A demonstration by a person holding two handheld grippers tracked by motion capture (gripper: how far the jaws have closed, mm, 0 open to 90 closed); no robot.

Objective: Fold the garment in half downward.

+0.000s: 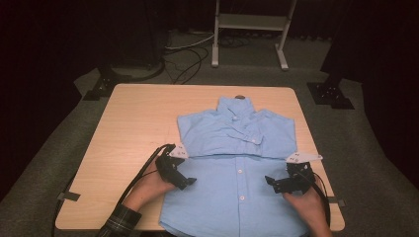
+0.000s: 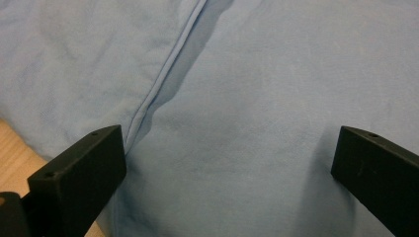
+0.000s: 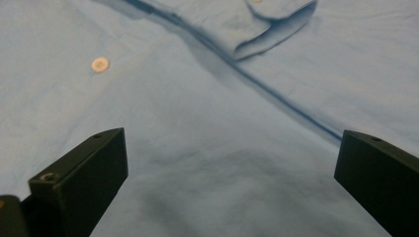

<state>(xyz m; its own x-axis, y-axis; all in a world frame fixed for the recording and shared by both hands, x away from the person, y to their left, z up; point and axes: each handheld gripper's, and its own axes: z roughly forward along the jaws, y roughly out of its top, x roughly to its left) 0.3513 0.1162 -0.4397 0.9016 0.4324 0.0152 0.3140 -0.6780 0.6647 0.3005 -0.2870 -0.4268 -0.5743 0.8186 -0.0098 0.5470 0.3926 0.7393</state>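
While the left tongs (image 1: pixel 189 181) and the right tongs (image 1: pixel 270 180) hover with jaws spread wide over the blue shirt (image 1: pixel 237 192) lying flat on the desk (image 1: pixel 128 128), sleeves folded across its chest, the cloth looks light, limp and crease-prone; pinching a doubled side edge seems safest.

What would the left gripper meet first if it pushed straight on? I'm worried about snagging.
Probably the blue shirt itself: the left gripper has its jaws open just over the cloth, near a seam. Depth is unclear.
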